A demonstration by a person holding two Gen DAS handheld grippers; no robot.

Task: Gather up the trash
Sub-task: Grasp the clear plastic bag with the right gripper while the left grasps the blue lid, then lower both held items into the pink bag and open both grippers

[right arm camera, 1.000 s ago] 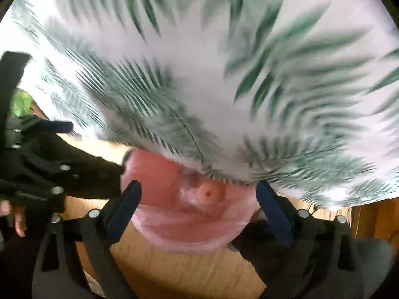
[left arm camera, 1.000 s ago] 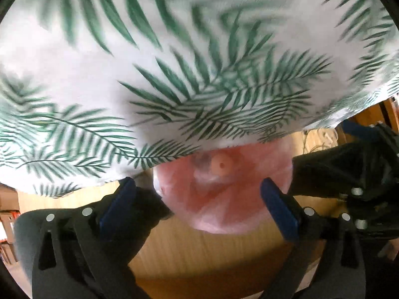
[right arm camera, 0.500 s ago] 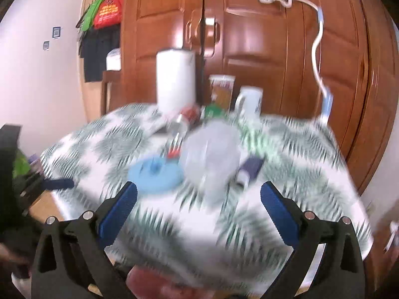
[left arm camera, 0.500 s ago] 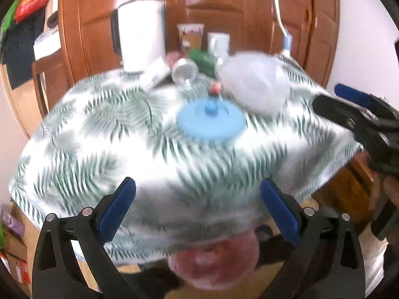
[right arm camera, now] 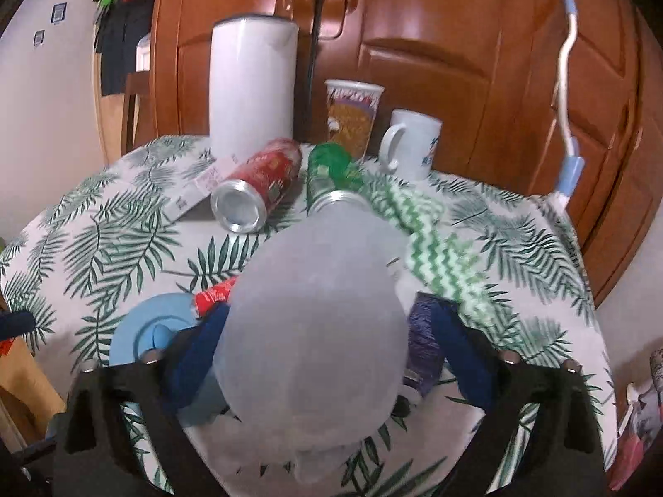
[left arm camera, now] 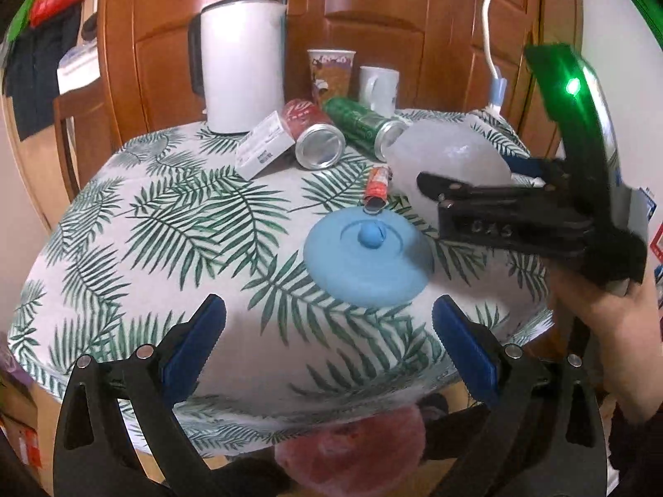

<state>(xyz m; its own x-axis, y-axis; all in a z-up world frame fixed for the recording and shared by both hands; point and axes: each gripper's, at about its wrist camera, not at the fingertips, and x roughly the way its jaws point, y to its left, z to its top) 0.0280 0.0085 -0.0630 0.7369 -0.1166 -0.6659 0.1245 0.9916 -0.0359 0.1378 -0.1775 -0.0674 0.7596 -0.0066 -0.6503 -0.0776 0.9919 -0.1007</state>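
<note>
Between the spread blue pads of my right gripper (right arm camera: pixel 331 356) sits the frosted translucent plastic container (right arm camera: pixel 315 323), light, slippery and easily dented, so I would pinch its middle gently, while my left gripper (left arm camera: pixel 329 348) hangs open.

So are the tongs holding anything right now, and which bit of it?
The left tongs are open and hold nothing. The right tongs sit either side of the cloudy plastic bag, around its middle, but whether they really squeeze it cannot be told.

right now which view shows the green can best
The left wrist view: the green can lies on its side, body and silver end clear. In the right wrist view the frosted plastic bag covers most of it; only its far end shows.
</note>
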